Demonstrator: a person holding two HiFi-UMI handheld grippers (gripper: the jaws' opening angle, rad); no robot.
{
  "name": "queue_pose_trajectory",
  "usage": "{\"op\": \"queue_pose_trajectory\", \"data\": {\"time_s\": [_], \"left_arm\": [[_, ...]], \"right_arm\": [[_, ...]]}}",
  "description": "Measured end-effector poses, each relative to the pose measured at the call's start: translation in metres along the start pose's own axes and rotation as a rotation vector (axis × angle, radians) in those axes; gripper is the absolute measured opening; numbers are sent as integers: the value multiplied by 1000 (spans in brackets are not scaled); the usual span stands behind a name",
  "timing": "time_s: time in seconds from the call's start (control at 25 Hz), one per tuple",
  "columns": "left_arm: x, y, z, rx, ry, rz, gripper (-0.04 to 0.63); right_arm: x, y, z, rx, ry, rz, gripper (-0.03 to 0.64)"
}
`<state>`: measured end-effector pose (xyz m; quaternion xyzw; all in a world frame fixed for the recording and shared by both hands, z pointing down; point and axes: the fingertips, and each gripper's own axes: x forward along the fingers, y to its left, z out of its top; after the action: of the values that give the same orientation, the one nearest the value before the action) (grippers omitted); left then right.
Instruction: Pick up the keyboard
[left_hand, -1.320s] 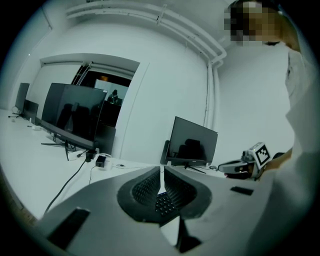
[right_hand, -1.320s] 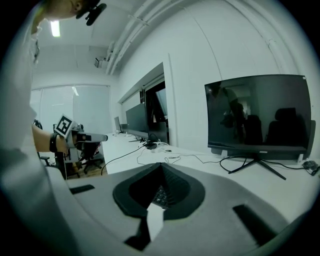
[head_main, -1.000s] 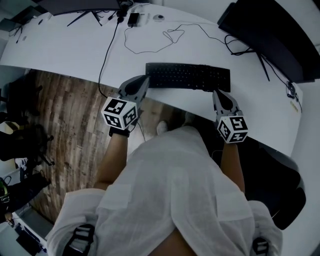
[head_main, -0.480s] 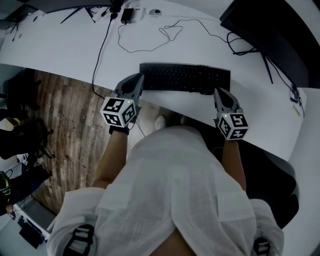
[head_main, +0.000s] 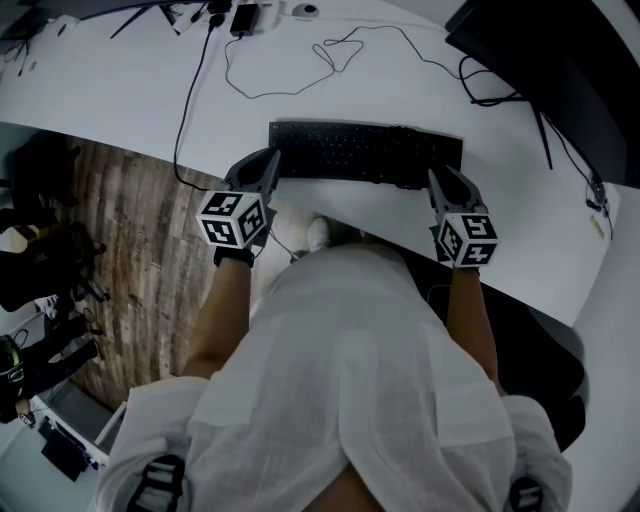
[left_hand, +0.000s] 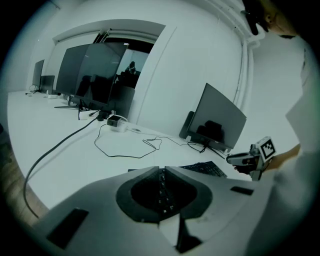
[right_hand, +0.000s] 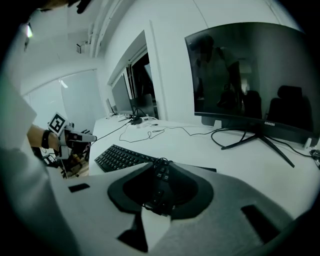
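Observation:
A black keyboard (head_main: 365, 153) lies flat on the white curved desk (head_main: 130, 95), close to its near edge. My left gripper (head_main: 272, 162) sits at the keyboard's left end, jaws shut with nothing held; in the left gripper view its tips (left_hand: 161, 170) meet over the keys (left_hand: 205, 169). My right gripper (head_main: 438, 178) is at the keyboard's right near corner. Its jaws are opening, and in the right gripper view only a narrow slit (right_hand: 161, 162) shows between them, with nothing gripped. The keyboard (right_hand: 120, 157) stretches away to the left there.
A large dark monitor (head_main: 560, 70) stands at the desk's right on a thin stand. A looped thin cable (head_main: 290, 70) and a power adapter (head_main: 243, 18) lie behind the keyboard. Wooden floor (head_main: 130, 220) shows at the left, below the desk edge.
Both grippers have moved forward and down, from just short of the desk edge to the keyboard's two ends. The keyboard has not moved on the desk.

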<state>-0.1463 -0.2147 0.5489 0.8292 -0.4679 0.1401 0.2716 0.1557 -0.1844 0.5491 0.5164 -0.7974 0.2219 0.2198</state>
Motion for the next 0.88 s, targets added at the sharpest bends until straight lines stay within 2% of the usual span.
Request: {"op": "queue_pose_trajectory", "data": {"time_s": [0.36, 0.52, 0.56, 0.64, 0.68, 0.88], "left_arm": [[14, 23, -16, -30, 79, 88, 26], [20, 28, -24, -34, 115, 112, 33], [22, 30, -27, -39, 125, 120, 54], [26, 34, -34, -48, 156, 137, 166], [28, 35, -39, -51, 173, 141, 195], [39, 37, -55, -78, 259, 116, 264]], "right_arm": [[18, -33, -25, 24, 112, 0, 149], [23, -47, -35, 40, 159, 2, 203], [24, -50, -39, 48, 169, 2, 220], [27, -57, -46, 72, 188, 5, 258], [28, -61, -50, 85, 198, 7, 285], [33, -73, -64, 150, 252, 24, 372]]}}
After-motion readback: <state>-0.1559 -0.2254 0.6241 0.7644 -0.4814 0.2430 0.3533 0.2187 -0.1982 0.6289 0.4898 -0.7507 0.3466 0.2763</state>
